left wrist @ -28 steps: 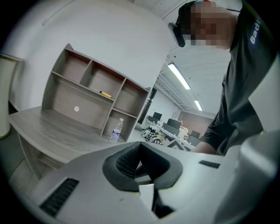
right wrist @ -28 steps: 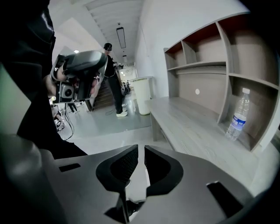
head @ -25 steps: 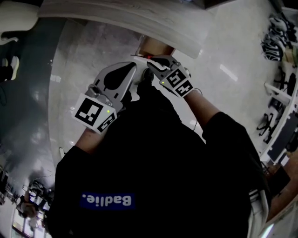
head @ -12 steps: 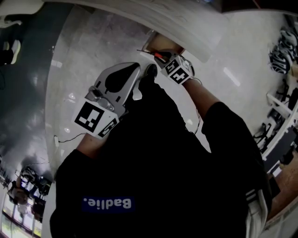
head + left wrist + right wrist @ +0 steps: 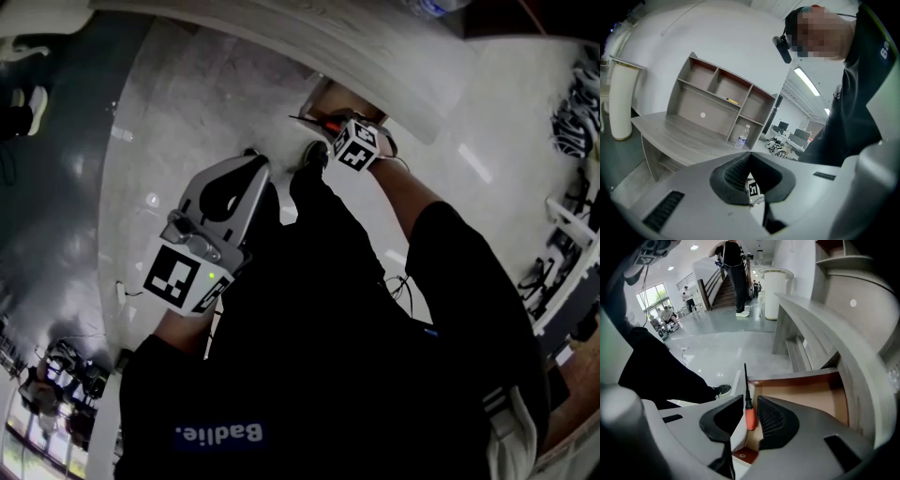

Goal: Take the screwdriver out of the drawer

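Note:
The screwdriver (image 5: 749,416) has an orange handle and a thin black shaft that points away along the jaws. My right gripper (image 5: 750,398) is shut on the handle, over the front of the open drawer (image 5: 806,394), which has a pale wooden floor. In the head view the right gripper (image 5: 323,122) is at the drawer (image 5: 330,94) under the grey desk (image 5: 328,42), and the screwdriver (image 5: 319,118) sticks out to its left. My left gripper (image 5: 255,161) hangs over the floor to the left, away from the drawer. Its jaws are shut with nothing between them (image 5: 750,154).
A grey shelf unit (image 5: 717,101) and a water bottle (image 5: 742,137) stand on the desk. A white pillar (image 5: 621,101) is at the desk's end. The person's shoe (image 5: 723,390) is on the glossy floor beside the drawer front. People stand far off by the stairs.
My right gripper has reached further into the drawer and now has the screwdriver in its jaws. My left gripper has drawn back, away from the drawer front.

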A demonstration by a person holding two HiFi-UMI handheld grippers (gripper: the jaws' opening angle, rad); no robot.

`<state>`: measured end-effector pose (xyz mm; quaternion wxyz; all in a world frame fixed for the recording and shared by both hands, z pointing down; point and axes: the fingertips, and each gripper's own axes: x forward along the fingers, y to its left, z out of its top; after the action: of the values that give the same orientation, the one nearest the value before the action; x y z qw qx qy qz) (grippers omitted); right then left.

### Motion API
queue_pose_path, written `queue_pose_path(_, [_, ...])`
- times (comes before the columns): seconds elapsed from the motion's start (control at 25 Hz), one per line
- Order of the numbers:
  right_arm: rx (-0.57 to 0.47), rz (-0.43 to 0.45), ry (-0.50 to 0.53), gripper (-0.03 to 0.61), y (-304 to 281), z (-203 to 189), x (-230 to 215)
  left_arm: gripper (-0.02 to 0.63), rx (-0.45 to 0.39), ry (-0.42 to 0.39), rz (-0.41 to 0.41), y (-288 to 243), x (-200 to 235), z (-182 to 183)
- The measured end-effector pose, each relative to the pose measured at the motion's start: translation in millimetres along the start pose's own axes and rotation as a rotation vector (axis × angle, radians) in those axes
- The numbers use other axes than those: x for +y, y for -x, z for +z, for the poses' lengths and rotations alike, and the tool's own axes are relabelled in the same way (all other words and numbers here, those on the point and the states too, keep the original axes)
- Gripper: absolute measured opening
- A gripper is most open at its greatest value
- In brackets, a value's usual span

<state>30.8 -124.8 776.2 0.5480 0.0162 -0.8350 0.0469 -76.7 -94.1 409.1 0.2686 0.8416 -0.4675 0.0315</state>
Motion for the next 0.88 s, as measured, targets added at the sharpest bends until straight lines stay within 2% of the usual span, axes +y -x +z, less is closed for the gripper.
queue_pose_path(0.16, [0.054,0.029,0.054,0.120,-21,-10,0,0.002,0.013,-0.009,0.008,6,7,-4])
queue_pose_path(0.44, [0.095,0.070,0.145,0.135,-40,-7,1,0.002,0.034,0.033,0.025,16,18,-21])
queue_pose_path(0.68, [0.112,0.088,0.133,0.135,-55,-16,-5,0.002,0.039,0.035,0.031,18,25,-28])
queue_pose_path(0.88, [0.086,0.140,0.113,0.135,-63,-20,-3,0.002,0.069,0.067,0.026,21,27,-41])
